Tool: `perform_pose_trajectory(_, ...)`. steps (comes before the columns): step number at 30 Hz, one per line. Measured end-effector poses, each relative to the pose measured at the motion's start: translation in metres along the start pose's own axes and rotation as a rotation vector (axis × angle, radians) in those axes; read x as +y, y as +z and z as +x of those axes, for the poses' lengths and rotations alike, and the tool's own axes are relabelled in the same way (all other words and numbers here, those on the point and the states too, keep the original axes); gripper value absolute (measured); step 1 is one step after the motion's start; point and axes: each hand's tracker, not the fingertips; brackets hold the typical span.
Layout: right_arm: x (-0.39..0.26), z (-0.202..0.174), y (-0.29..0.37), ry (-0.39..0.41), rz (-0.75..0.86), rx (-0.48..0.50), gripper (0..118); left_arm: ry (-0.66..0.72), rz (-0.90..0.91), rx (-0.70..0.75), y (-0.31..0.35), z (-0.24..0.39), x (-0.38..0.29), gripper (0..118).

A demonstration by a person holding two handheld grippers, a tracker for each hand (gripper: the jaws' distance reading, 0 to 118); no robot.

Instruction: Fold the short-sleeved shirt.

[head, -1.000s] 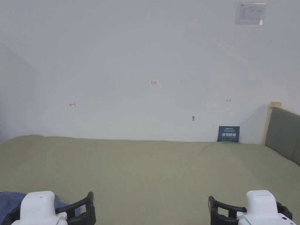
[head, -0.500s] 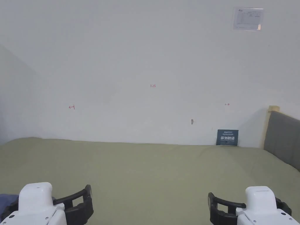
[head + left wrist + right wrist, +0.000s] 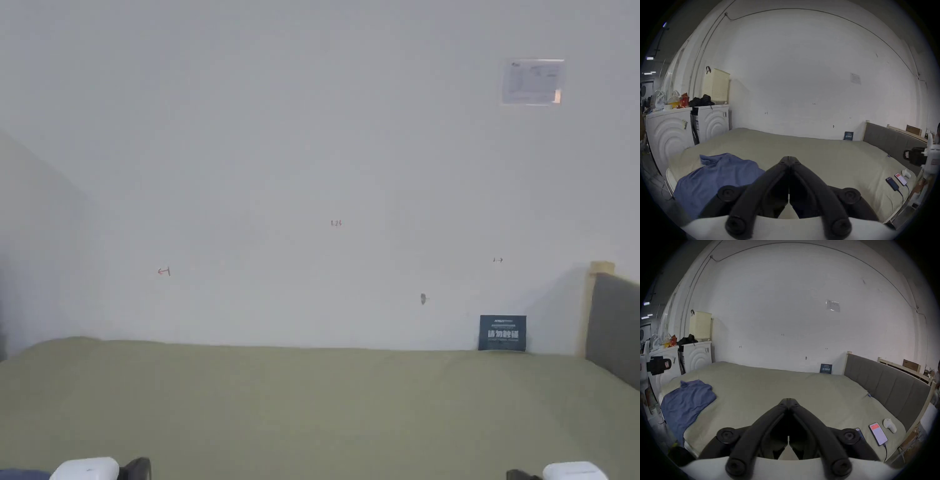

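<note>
Your left gripper (image 3: 788,157) has its jaws closed tip to tip with nothing between them, held above the near edge of the bed (image 3: 810,151). Your right gripper (image 3: 788,398) is the same: jaws pressed together, empty, raised over the bed's near side. In the head view you see just the white tops of both tools at the bottom edge, the left one at the lower left and the right one at the lower right, well apart from each other. The shirt (image 3: 716,175) is blue and lies crumpled, not folded, on the bed's left near corner, just left of your left gripper; part of it hangs toward the bed's edge. From the right gripper view the shirt (image 3: 683,402) sits far to the left, well apart from that gripper. Neither gripper touches it. The bed has an olive-green cover and a grey headboard (image 3: 886,386) along its right side. Two phones lie on the right near corner, one dark (image 3: 892,184) and one with a lit screen (image 3: 878,431), each with a cable, and a small white object (image 3: 890,425) rests just beside them. A blue sign (image 3: 502,332) leans against the white wall at the far edge of the bed. Two white machines (image 3: 713,120) stand past the left side, with a cream basket (image 3: 715,86) on top.
</note>
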Motion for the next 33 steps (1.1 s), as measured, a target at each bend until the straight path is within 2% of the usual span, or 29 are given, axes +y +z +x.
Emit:
perform_pose_trajectory(6, 0.012, -0.011, -0.001, -0.007, 0.037, 0.012, 0, -0.042, 0.03, 0.007, 0.004, 0.003, 0.011, 0)
perform_pose_trajectory(12, 0.022, -0.037, 0.0, -0.004, 0.083, 0.09, 0, -0.039, 0.059, 0.044, 0.021, -0.008, 0.017, 0)
perform_pose_trajectory(16, 0.029, -0.055, -0.001, 0.002, 0.097, 0.138, 0, -0.058, 0.076, 0.095, 0.03, -0.026, 0.02, 0)
perform_pose_trajectory(20, 0.036, -0.078, -0.007, 0.027, 0.119, 0.171, 0, -0.006, 0.071, 0.188, 0.052, -0.057, 0.024, 0)
perform_pose_trajectory(26, 0.05, -0.128, -0.023, -0.008, 0.147, 0.312, 0, 0.015, 0.075, 0.337, 0.092, -0.104, 0.029, 0)
perform_pose_trajectory(33, 0.063, -0.204, -0.035, 0.0, 0.138, 0.499, 0, 0.044, 0.091, 0.458, 0.139, -0.142, 0.034, 0)
